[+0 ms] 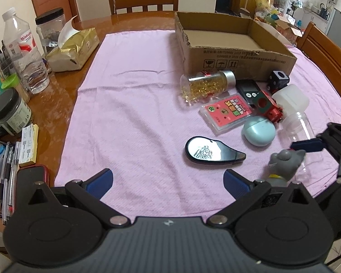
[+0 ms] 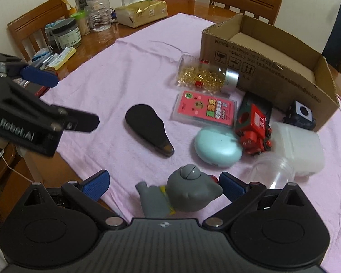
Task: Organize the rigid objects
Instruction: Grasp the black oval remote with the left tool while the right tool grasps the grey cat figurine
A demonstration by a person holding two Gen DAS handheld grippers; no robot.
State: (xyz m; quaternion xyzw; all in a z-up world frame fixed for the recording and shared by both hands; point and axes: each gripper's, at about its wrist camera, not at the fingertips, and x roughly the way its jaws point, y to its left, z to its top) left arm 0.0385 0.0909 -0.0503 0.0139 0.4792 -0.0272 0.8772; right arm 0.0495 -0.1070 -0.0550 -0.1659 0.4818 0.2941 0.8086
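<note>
Right wrist view: grey plastic cat figurine is framed, ungripped, between wide-open right gripper jaws; left gripper jaws likewise spread, empty.

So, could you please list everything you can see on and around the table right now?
cardboard box: 1, brown, open, far right of the cloth
capsule bottle: 1, clear with gold capsules, on its side before the box
card case: 1, pink, beside the bottle
toy train: 1, red, right of the case
oval case: 1, pale blue, before the train
black pouch: 1, teardrop-shaped, mid-cloth
cat figure: 1, grey, between the right gripper's fingers
clear jar: 1, on its side
cloth: 1, pink
tissue pack: 1, gold, left
water bottle: 1, clear, left
left gripper: open
right gripper: open
</note>
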